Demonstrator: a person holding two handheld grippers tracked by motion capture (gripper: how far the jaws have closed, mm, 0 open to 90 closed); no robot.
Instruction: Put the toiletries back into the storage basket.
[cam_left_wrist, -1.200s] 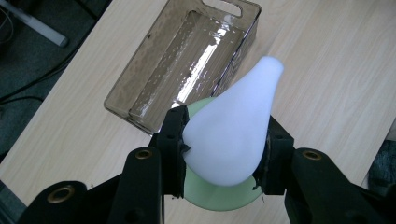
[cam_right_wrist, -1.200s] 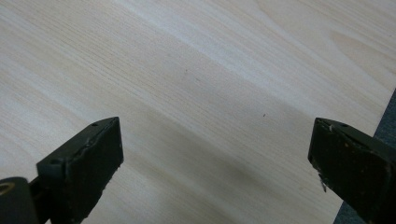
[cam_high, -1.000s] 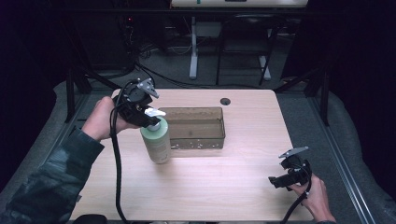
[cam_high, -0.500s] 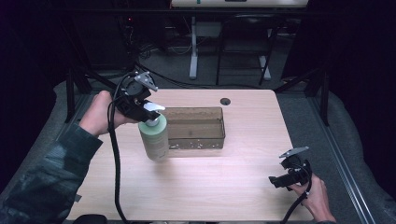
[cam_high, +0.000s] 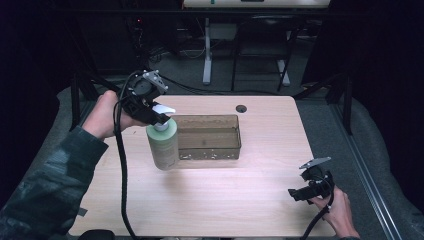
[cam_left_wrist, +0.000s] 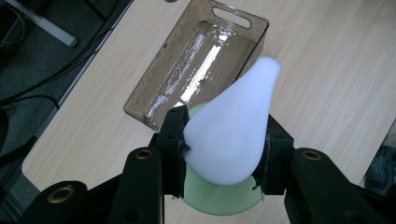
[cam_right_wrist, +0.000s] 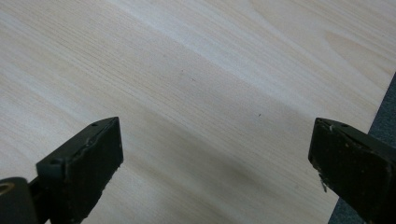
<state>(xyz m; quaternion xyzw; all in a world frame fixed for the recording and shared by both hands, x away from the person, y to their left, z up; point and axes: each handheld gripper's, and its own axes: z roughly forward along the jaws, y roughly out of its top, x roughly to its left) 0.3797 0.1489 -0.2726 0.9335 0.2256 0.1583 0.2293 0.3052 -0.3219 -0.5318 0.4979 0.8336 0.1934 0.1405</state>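
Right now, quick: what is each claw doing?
Left claw: closed on the white pump cap of the pale green plastic bottle.
Right claw: open, holding nothing, above the light wooden table.

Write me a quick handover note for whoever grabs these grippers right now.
Left gripper: shut on the white pump head of the green bottle, which stands upright on the table just left of the brown bin.
Right gripper: open, nothing in it, low at the table's near right corner.
Done: bottle gripped.
Left, probably: lift the bottle into the bin, which has nothing in it, then let go.
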